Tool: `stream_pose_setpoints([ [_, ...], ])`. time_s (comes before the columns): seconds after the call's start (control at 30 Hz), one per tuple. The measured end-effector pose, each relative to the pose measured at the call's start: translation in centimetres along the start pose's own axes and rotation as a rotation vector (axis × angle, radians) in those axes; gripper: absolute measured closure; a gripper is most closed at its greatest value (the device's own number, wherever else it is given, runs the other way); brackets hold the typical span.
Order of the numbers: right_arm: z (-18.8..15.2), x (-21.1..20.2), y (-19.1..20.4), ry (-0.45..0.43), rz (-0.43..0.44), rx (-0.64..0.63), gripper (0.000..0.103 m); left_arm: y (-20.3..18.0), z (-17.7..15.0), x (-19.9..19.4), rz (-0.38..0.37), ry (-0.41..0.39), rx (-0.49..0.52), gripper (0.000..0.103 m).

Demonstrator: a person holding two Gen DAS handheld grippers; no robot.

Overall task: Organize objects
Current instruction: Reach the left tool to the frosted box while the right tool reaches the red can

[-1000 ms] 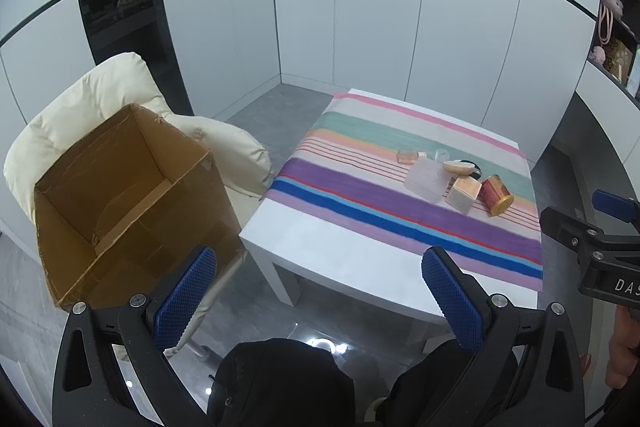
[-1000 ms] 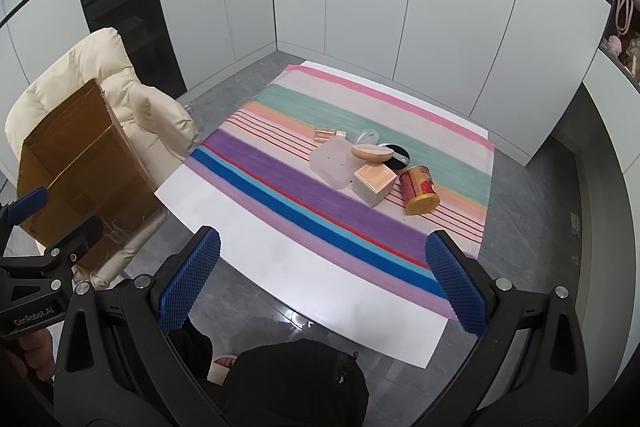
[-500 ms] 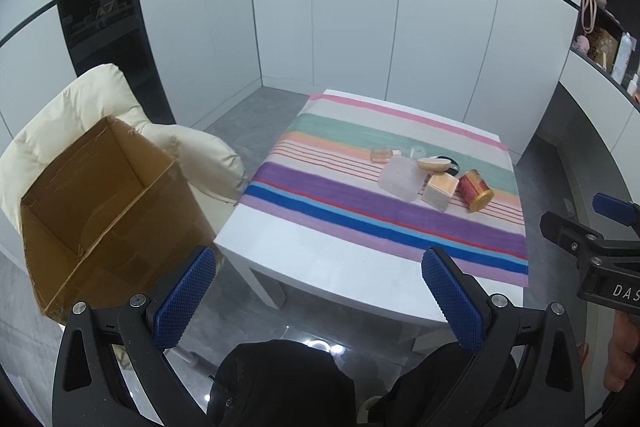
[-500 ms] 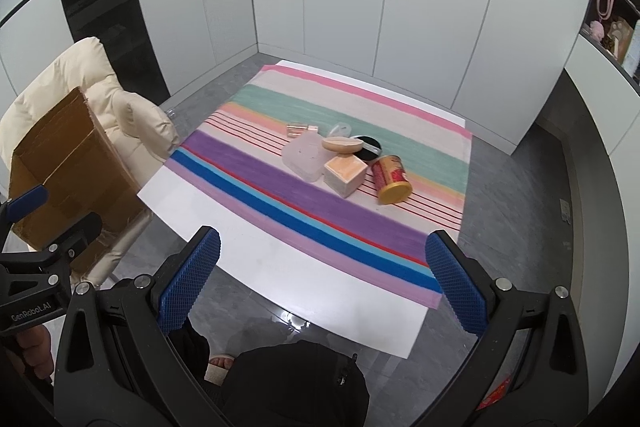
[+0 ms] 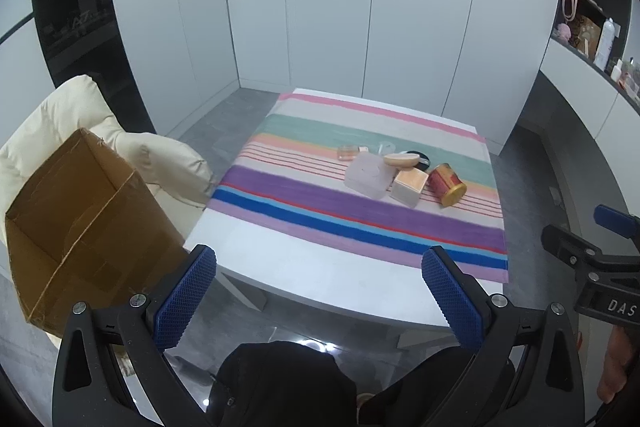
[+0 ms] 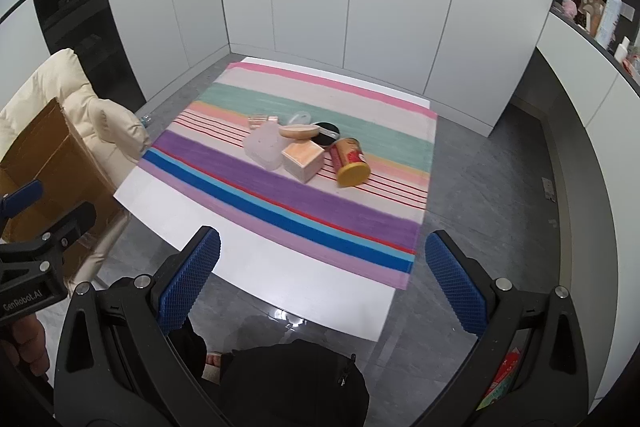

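Holding both tongs, left (image 5: 319,290) and right (image 6: 322,276), spread wide and empty, I see their blue knurled pads short of the glossy white worktop (image 6: 256,269). Clustered objects lie on its striped woven cloth (image 6: 280,195): a frosted plastic container (image 6: 265,147), a peach-topped cube (image 6: 303,160), and a toppled cylindrical can (image 6: 349,161). An open corrugated cardboard box (image 5: 76,223) rests on the padded cream chair (image 5: 160,163), left of the worktop.

White table (image 5: 320,279) — striped cloth (image 5: 360,211)

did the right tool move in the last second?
Yes. The right tool backed away and rose: in its view the table looks smaller and more floor shows to its right.
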State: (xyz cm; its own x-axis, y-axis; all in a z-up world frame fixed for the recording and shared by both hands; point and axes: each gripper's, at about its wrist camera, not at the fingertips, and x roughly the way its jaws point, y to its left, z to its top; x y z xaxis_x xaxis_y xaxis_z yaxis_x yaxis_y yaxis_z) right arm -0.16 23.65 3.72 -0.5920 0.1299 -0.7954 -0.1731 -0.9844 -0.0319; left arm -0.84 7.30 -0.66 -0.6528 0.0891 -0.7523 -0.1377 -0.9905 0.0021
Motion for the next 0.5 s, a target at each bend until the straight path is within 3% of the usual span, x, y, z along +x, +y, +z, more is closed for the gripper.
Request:
stream_pose_setpoints([
  [0.5,-0.9,0.8,-3.6,-0.015,-0.027,0.096,0.0,-2.4,0.2,1.7,-0.039,-0.006,0.076,0.0],
])
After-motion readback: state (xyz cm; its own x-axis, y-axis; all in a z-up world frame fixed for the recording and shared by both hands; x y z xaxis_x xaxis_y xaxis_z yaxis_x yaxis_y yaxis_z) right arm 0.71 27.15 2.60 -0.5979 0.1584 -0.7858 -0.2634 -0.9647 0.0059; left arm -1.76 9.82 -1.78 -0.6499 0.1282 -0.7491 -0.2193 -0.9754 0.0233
